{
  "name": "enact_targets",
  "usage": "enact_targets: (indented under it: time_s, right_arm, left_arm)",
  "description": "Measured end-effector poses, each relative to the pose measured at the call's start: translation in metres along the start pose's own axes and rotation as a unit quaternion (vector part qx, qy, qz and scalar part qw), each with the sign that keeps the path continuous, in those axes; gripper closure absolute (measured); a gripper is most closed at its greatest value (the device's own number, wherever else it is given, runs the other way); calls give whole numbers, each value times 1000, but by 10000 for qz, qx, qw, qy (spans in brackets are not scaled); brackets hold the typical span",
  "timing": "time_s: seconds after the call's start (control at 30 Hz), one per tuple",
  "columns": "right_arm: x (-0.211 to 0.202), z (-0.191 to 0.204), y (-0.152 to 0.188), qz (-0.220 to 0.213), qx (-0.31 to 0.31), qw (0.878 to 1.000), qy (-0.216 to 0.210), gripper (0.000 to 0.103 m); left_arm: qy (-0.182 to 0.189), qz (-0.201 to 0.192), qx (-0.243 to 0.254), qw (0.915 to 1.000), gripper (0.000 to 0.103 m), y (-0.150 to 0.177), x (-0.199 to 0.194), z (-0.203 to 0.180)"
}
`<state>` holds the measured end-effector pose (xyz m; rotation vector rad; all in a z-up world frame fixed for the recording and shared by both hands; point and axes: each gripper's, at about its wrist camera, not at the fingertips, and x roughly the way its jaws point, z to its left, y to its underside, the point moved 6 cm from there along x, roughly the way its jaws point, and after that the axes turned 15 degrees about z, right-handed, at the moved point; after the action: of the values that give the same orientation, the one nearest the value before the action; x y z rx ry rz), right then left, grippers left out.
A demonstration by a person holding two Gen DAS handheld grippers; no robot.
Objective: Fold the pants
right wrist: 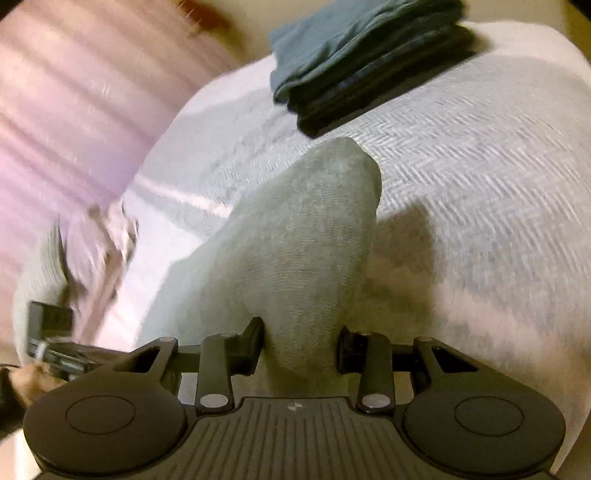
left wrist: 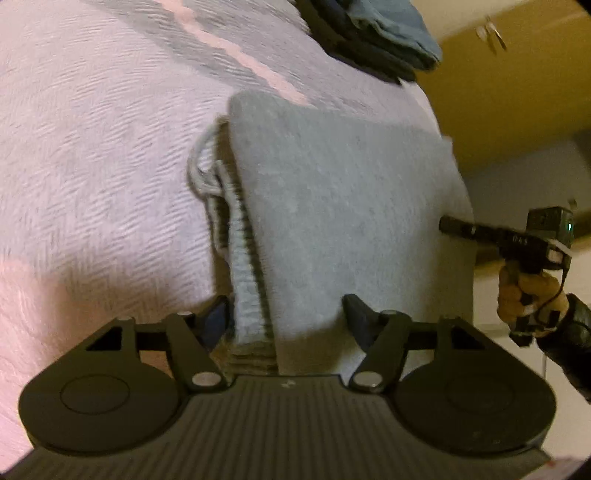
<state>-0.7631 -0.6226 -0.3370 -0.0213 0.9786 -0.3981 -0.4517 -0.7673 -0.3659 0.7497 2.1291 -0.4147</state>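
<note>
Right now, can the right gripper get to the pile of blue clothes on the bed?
Probably not right away. The right gripper has the grey pants between its fingers, so it is busy. The blue clothes pile lies further along the bed, with only bare cover between.

Pink bedding [right wrist: 66, 110] smears with blur; perhaps keys [left wrist: 491, 33], too small.

The grey pants [left wrist: 332, 206] lie folded into a thick stack on the bed [left wrist: 92, 147], ribbed waistband and drawstring showing at the left edge.
</note>
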Motion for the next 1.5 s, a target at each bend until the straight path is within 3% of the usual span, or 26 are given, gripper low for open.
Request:
enact_targets:
  time_s: [0.1, 0.2, 0.27, 0.43, 0.5, 0.6, 0.67, 0.7, 0.77, 0.87, 1.17, 1.5]
  right_arm:
    - [3, -14, 14, -116, 72, 9999, 27, 63]
    - [-6, -19, 33, -309, 219, 9993, 12, 52]
    - [-10, -20, 47, -238, 322, 9992, -55, 43]
    - [-1, -28, 68, -7, 520, 9984, -236, 37]
    - [4, -32, 70, 7, 527, 9977, -422, 36]
    - [14, -32, 67, 30, 551, 9960, -707, 36]
    - [19, -32, 64, 41, 667, 9941, -849, 39]
    - [19, -34, 63, 47, 784, 9928, -900, 43]
    - [15, -38, 62, 62, 1071, 9900, -913, 62]
    - [4, -28, 57, 147, 1132, 9908, -733, 69]
    - [-59, 18, 23, 27, 571, 9970, -524, 71]
    - [-111, 66, 9, -20, -17, 9997, -260, 71]
  left_arm:
    - [1, -284, 3, 9996, 24, 7, -1, 3]
    - [-118, -266, 29, 9996, 23, 5, -3, -2]
    - [-68, -80, -108, 9999, 23, 0, -1, -1]
    - [396, 416, -419, 9975, 21, -4, 21, 10]
    - [478, 448, -423, 9970, 23, -6, 26, 13]
    - [468, 377, -324, 9977, 33, -8, 24, 9]
    - [430, 291, -289, 9982, 39, -6, 21, 6]
    - [403, 237, -270, 9985, 42, -5, 18, 4]
    - [363, 159, -281, 9988, 46, -4, 14, 0]
    - [349, 29, -304, 9989, 51, 2, 4, -8]
    - [833, -399, -693, 9933, 56, 10, -15, -24]
    - [1229, -874, -718, 9859, 56, 26, -44, -62]
